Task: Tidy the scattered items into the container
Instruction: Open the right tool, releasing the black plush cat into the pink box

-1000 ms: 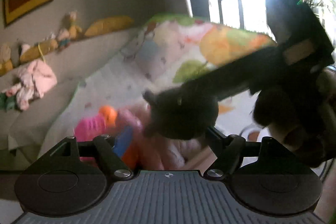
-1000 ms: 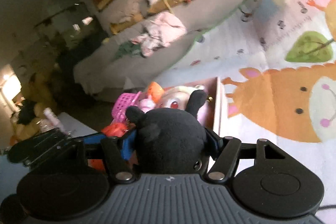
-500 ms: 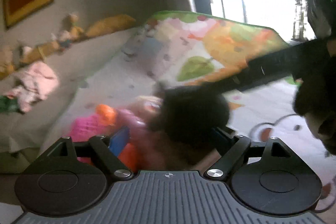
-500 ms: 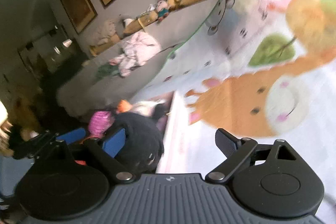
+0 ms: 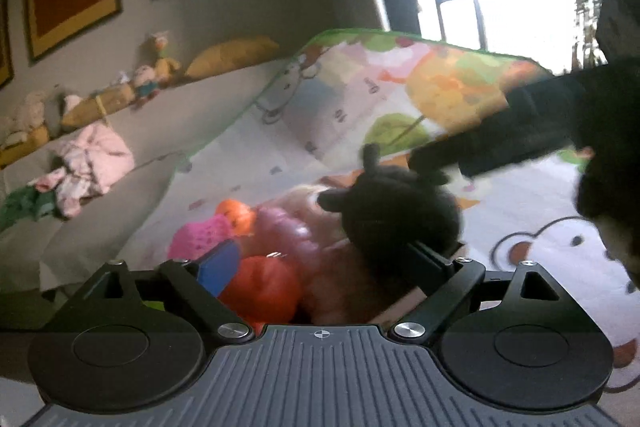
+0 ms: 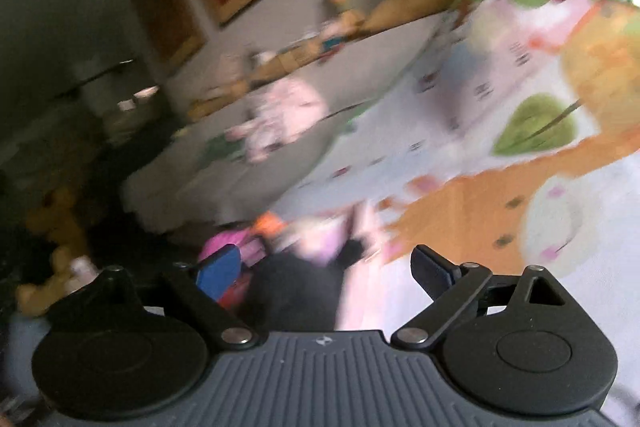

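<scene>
Legible text: you have none to log. The play mat (image 5: pixel 320 131) bears small dark printed marks beside its cartoon figures, too blurred to read in either wrist view. No labels, brands or numbers are readable elsewhere.

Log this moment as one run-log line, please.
stage: drop-off | black plush toy: lying in box on other toys | right gripper: open, empty | left gripper: open, jaws just opening

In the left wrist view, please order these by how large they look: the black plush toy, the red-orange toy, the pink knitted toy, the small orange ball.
As they look in this view only:
1. black plush toy
2. red-orange toy, nearer the camera and partly hidden, so its true size is unsure
3. pink knitted toy
4. small orange ball
</scene>
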`<state>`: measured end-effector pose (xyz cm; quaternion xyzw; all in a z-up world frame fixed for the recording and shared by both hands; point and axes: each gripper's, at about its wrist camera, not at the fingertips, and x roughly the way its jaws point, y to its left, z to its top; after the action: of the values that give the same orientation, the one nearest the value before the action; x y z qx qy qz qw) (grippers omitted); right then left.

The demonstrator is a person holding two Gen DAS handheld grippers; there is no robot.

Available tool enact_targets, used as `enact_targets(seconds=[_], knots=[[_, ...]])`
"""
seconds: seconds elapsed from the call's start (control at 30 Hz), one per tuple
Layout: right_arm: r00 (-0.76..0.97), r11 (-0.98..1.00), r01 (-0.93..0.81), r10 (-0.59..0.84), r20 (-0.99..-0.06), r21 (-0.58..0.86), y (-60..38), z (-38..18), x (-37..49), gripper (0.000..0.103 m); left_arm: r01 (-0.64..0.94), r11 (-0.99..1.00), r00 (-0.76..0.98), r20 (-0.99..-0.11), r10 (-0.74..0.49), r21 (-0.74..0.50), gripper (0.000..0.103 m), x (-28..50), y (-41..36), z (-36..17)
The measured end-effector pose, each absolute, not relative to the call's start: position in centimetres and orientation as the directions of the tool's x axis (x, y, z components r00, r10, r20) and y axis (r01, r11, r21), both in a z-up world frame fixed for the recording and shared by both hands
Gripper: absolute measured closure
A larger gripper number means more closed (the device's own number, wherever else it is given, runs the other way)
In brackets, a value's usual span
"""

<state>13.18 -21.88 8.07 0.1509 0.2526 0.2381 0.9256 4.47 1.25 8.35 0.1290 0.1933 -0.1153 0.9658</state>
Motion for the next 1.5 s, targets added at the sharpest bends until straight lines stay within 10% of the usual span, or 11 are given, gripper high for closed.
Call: enact_targets(seconds=[0.3,1.5], knots=[[0.708,0.893,-0.216,0.421,-0.566,0.394,-20.2,2.4,22.1,0.011,0.308,0.925,0.894,-0.400,-0.201,0.223,0.008,5.9,-1.7,8.4],[0.672,0.849,-0.268,0.503,-0.543,0.455,-19.8,2.8,19.3,0.011,0.253,0.949,0.890,-0.429,-0.153,0.188,0.003,5.5,0.9,7.9]])
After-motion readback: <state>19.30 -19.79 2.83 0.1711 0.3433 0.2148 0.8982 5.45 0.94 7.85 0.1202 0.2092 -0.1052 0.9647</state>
